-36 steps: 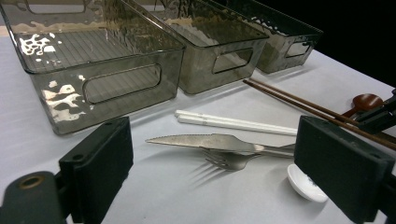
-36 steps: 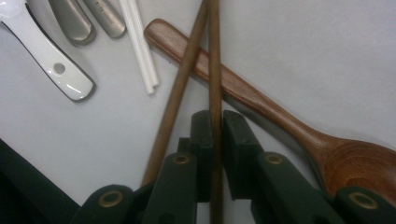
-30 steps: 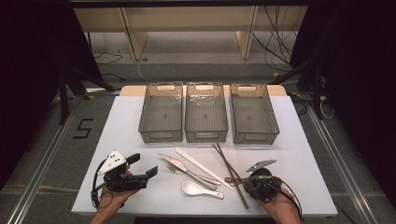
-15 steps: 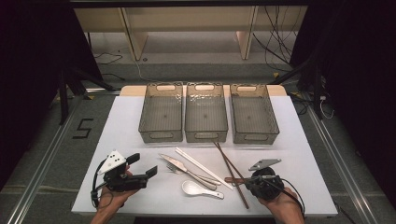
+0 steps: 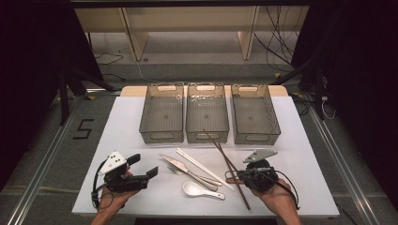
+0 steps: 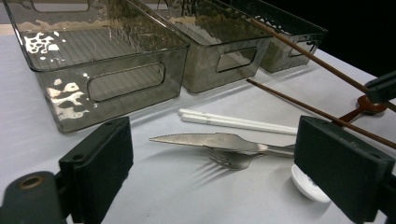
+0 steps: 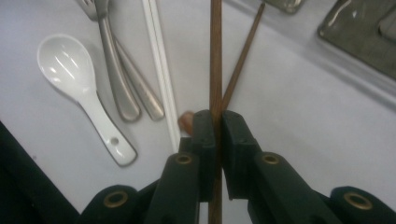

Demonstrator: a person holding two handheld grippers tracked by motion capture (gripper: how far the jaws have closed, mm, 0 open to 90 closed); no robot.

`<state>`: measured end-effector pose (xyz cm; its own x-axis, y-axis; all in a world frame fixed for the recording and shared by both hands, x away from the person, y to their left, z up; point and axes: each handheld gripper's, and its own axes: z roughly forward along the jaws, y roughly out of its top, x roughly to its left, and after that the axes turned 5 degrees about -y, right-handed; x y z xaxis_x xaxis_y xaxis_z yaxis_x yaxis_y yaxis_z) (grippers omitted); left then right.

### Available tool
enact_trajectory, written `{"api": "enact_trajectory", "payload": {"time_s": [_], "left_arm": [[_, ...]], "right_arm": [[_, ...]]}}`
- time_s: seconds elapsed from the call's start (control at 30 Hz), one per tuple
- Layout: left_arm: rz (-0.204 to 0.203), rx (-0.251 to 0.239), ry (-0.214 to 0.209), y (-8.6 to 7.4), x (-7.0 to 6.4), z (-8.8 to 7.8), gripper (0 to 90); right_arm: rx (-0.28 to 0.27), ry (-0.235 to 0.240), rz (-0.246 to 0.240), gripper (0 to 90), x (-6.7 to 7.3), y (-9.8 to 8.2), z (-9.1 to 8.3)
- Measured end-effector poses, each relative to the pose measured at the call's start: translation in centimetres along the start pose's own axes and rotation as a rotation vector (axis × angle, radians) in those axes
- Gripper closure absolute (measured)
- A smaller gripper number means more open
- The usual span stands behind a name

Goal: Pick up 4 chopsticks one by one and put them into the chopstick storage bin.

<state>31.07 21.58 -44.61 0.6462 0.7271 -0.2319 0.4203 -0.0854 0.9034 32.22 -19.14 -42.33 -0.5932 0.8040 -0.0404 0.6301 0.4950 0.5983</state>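
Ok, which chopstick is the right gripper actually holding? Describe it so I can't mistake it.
Start at the three grey bins along the table's far side, then come toward the right gripper. Two brown chopsticks lie there; the held chopstick is clamped between the shut jaws. The other brown chopstick angles off beside it, ungripped, and the white pair lies further left.

From my station: dark curtains flanked the white bench. Grey floor bore a taped "5"; pale wooden shelving and loose cables stood behind.
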Motion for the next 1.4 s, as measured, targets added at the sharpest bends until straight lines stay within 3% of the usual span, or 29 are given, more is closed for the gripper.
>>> {"api": "enact_trajectory", "payload": {"time_s": [0.37,0.6,0.9,1.4], "left_arm": [[0.000,0.000,0.000,0.0,0.0,0.0,11.1],[-0.007,-0.004,0.000,0.0,0.1,0.0,11.2],[-0.008,-0.003,0.000,0.0,0.1,0.0,11.2],[-0.010,-0.009,0.000,0.0,0.1,-0.1,11.1]], "right_arm": [[-0.053,0.011,-0.030,85.0,0.6,4.2,0.7],[-0.096,0.013,-0.022,85.0,0.5,7.4,1.5],[-0.114,0.017,-0.009,85.0,0.3,9.9,2.6],[-0.142,0.027,0.003,84.9,1.1,14.8,4.9]]}}
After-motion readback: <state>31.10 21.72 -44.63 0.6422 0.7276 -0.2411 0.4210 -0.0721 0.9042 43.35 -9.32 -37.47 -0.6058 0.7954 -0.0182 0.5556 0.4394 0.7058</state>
